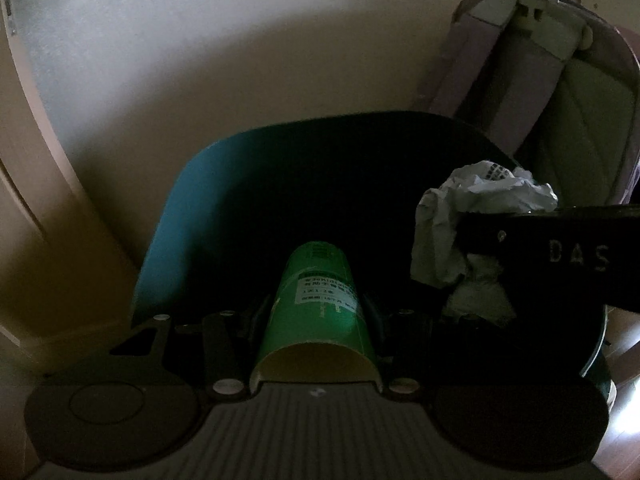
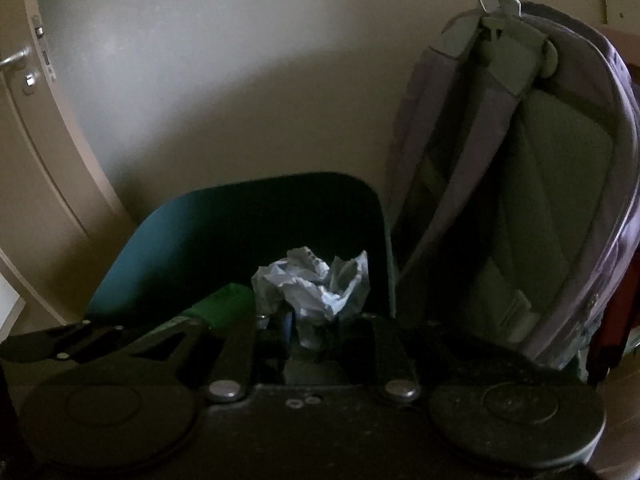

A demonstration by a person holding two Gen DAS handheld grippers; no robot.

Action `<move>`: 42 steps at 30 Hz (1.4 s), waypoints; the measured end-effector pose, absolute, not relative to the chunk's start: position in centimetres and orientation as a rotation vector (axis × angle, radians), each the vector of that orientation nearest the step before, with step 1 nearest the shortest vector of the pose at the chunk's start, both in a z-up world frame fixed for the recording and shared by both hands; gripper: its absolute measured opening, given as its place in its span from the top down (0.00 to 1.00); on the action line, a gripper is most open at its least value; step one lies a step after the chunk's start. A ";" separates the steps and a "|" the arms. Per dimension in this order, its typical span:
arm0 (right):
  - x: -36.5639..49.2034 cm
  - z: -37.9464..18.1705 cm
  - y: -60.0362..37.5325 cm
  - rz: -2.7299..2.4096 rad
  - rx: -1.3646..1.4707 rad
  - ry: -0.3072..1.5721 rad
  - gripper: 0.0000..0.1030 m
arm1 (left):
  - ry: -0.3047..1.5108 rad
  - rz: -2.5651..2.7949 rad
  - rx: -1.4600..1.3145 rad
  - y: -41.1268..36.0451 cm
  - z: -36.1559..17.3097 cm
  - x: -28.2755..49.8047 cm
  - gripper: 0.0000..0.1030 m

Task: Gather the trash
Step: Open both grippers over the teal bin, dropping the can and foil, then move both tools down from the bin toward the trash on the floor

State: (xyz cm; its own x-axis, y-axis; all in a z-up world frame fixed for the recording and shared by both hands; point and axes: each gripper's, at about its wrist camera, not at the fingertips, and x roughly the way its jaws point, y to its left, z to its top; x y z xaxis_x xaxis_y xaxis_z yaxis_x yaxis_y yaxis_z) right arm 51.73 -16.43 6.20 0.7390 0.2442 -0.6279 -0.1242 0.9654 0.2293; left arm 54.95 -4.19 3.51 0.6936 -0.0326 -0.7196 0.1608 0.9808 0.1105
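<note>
A green paper cup (image 1: 316, 280) with a white label lies lengthways between my left gripper's (image 1: 316, 312) fingers, open end toward the camera, and the gripper is shut on it. The cup hangs over the dark mouth of a teal bin (image 1: 180, 220). My right gripper (image 2: 308, 332) is beside it on the right, shut on a crumpled white paper wad (image 2: 316, 288) that sticks up from its fingertips above the same bin (image 2: 160, 240). The left wrist view shows the paper wad (image 1: 480, 196) at the tip of the right gripper (image 1: 464, 248). The bin's inside is too dark to read.
A grey and lilac backpack (image 2: 520, 200) leans upright against the wall just right of the bin. A pale door with a metal handle (image 2: 16, 58) stands at the far left. A plain wall rises behind the bin.
</note>
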 end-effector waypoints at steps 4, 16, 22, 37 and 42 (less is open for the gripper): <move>51.5 6.7 -16.6 0.218 0.161 0.723 0.75 | 0.788 -0.101 0.166 -4.3 3.2 54.3 0.53; 49.9 8.3 -17.0 0.211 0.146 0.705 0.51 | 0.772 -0.115 0.110 -4.4 4.9 52.5 0.32; 47.1 10.4 -17.4 0.208 0.140 0.672 0.45 | 0.735 -0.129 0.114 -3.9 6.9 49.6 0.28; 35.5 12.9 -17.9 0.236 0.085 0.632 0.32 | 0.681 -0.158 0.121 -2.3 12.3 38.5 0.28; 31.7 12.7 -18.2 0.245 0.074 0.624 0.29 | 0.693 -0.173 0.119 -1.8 11.8 35.1 0.28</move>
State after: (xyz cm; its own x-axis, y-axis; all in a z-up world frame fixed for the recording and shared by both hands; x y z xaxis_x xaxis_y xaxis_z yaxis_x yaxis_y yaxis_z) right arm 31.70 -18.17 12.66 0.7836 0.2489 -0.5692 -0.2046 0.9685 0.1419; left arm 35.11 -1.75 11.78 0.7558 -0.1191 -0.6438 0.1977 0.9789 0.0511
